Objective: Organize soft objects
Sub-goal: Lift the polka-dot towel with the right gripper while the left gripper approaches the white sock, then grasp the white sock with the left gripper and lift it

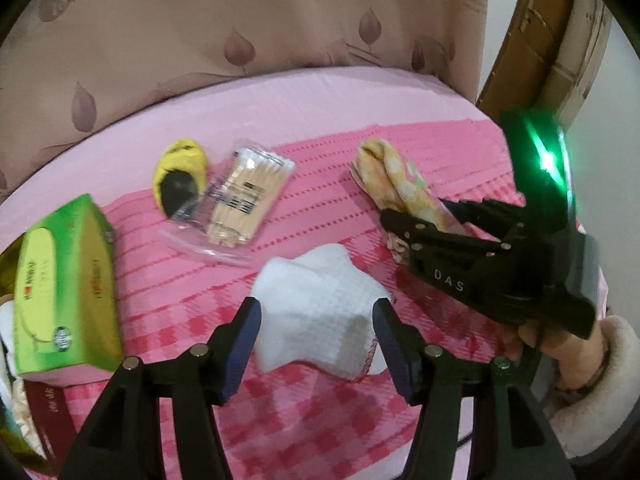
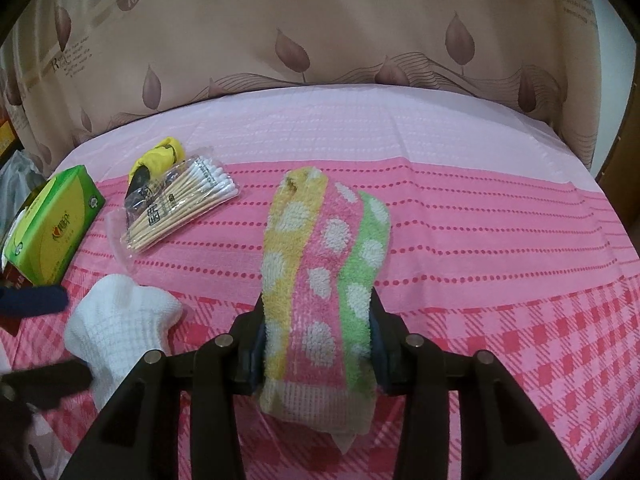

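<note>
A folded white waffle cloth [image 1: 316, 280] lies on the pink checked bedcover [image 1: 280, 420], between the fingers of my left gripper [image 1: 318, 312]. That gripper is open, its blue pads standing at the cloth's two sides without squeezing it. My right gripper [image 2: 318, 308] is shut on a rolled towel [image 2: 320, 248] striped yellow, pink and green with white dots, which stretches away from the jaws over the bed. In the left wrist view the right gripper [image 1: 420, 210] is at the right, with the towel [image 1: 384, 168] sticking out beyond it. The white cloth [image 2: 120, 320] shows at the lower left of the right wrist view.
A green tissue box [image 1: 64, 288] stands at the bed's left edge. A clear bag of cotton swabs [image 1: 236, 208] and a yellow-and-black soft item [image 1: 180, 176] lie behind the white cloth. A leaf-patterned curtain [image 2: 320, 60] hangs behind the bed. A hand in a fleecy sleeve [image 1: 600, 360] holds the right gripper.
</note>
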`<state>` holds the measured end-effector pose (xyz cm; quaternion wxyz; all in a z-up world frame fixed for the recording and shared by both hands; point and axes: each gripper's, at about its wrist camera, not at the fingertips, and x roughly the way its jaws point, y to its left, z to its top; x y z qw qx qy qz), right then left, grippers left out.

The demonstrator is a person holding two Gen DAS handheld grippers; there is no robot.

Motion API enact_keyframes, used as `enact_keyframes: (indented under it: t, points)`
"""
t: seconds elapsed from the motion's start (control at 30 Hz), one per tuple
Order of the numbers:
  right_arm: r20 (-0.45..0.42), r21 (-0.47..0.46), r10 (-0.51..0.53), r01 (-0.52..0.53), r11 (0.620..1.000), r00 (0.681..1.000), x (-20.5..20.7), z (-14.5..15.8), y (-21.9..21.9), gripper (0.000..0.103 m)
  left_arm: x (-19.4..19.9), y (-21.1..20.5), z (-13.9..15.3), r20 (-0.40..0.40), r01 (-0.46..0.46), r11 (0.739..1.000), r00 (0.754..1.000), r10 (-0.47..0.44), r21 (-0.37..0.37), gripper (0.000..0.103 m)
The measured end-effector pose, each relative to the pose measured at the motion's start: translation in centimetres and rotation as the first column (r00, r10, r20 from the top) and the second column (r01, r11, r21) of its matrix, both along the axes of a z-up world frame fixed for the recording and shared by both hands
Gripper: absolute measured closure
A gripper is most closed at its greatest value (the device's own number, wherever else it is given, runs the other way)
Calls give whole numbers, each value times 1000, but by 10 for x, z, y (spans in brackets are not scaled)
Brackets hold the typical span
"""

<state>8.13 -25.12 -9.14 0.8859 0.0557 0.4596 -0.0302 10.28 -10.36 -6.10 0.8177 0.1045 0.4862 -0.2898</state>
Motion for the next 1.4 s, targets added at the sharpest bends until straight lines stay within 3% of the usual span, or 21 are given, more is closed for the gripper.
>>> enact_keyframes:
  t: [0.37, 0.47, 0.53, 0.6, 0.77, 0.97, 1.4]
  points:
    - [0, 11, 1, -1, 1000, 1000, -1, 0, -1, 62, 10, -27, -33, 30, 8, 997, 999, -11, 80, 32]
    - [0, 10, 1, -1, 1000, 1000, -1, 0, -1, 61, 13, -26, -36, 30, -8, 998, 1000, 6, 64, 33]
    - [0, 11, 2, -2, 1000, 1000, -1, 0, -1, 61, 14, -23, -36, 21, -14, 999, 1000, 13, 48, 42]
    - [0, 11, 1, -1, 1000, 1000, -1, 0, -1, 61, 15, -20, -36, 12, -16, 999, 1000, 16, 34, 58]
    - [0, 11, 1, -1, 1000, 1000, -1, 0, 0, 61, 13, -15, -31, 22, -19, 1000, 1000, 19, 9, 72]
    - [-1, 12, 1, -1, 1000, 1000, -1, 1, -1, 61, 9, -11, -26, 38, -31, 1000, 999, 31, 4, 76]
    - [-1, 13, 1, -1, 1000, 1000, 0, 1, 0, 60, -3, 6, -5, 74, -60, 998, 996, 59, 20, 76]
